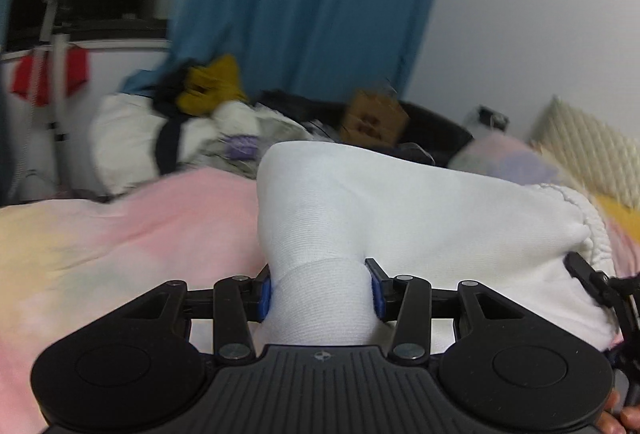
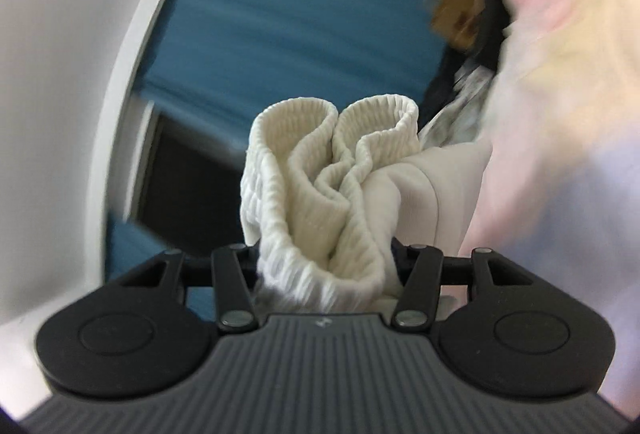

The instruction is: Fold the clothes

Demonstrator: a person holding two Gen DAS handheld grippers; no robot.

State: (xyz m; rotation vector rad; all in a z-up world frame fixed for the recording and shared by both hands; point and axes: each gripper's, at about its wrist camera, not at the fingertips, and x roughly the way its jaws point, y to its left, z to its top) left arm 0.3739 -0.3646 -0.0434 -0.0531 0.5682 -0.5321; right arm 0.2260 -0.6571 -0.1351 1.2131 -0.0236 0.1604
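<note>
A white sweatshirt-like garment point(image 1: 400, 202) hangs bunched above the bed in the left wrist view. My left gripper point(image 1: 320, 290) is shut on a rolled fold of it, with the blue pads point(image 1: 265, 294) pressed against both sides. At the right edge a black finger point(image 1: 586, 276) of my right gripper grips the garment's ribbed hem point(image 1: 592, 234). In the right wrist view, my right gripper point(image 2: 324, 266) is shut on that crumpled ribbed hem point(image 2: 332, 174). The cloth hides its fingertips, and this view is rolled sideways and blurred.
A pink and yellow blanket point(image 1: 120, 234) covers the bed. Behind it lie a pile of white, yellow and black clothes point(image 1: 192, 114), a cardboard box point(image 1: 374, 118) in a black bin, and a cream pillow point(image 1: 588, 146). A blue curtain point(image 1: 304, 2) hangs behind; a white rack with red cloth point(image 1: 52, 70) stands left.
</note>
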